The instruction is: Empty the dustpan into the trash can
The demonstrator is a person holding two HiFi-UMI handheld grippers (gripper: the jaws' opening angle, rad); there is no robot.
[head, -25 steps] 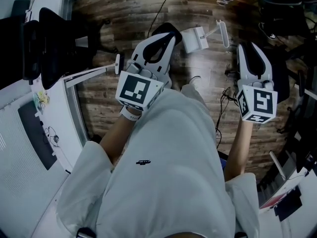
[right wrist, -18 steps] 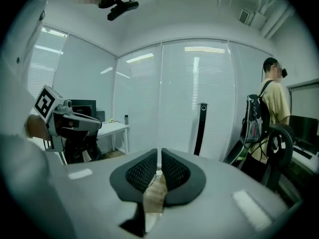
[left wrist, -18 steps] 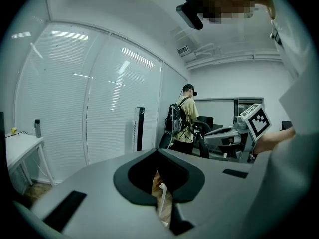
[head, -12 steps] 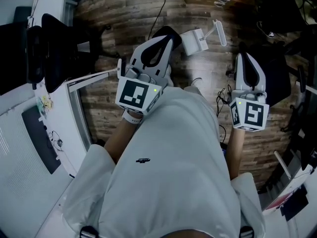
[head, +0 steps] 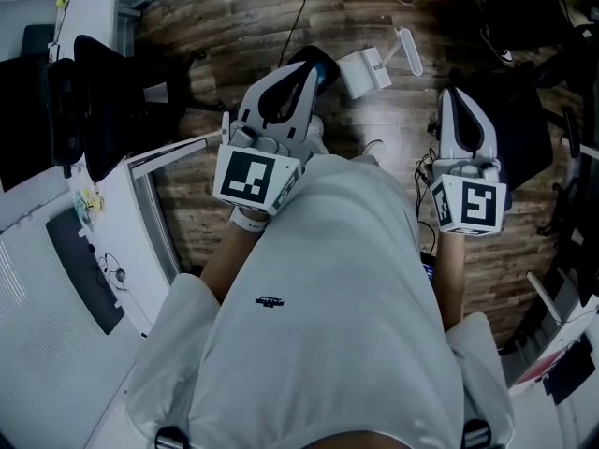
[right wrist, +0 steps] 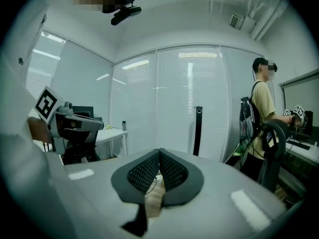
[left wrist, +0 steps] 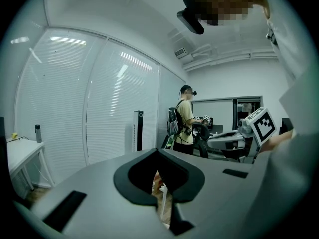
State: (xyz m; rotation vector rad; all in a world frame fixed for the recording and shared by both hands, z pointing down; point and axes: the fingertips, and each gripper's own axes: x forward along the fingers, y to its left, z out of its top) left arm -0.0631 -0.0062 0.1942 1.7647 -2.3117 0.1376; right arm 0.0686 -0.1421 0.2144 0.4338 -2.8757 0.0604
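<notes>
In the head view a white dustpan (head: 363,73) with a long white handle (head: 409,51) lies on the wooden floor, just beyond my grippers. No trash can can be told for sure. My left gripper (head: 318,64) is held out in front of my chest, its tips near the dustpan's left side; its jaws meet at the tips with nothing in them (left wrist: 158,152). My right gripper (head: 452,92) hangs to the right of the dustpan, apart from it. Its jaws have just been closing and now stand shut with nothing between them (right wrist: 159,151).
A black office chair (head: 94,92) and a white desk (head: 56,279) stand at the left. Dark equipment (head: 529,129) crowds the right. A cable (head: 304,12) runs over the floor. Another person with a backpack (left wrist: 185,118) stands across the room.
The right gripper's jaws have narrowed from a wide loop to shut, and it has drifted a little left and up in the head view. The left gripper has hardly moved.
</notes>
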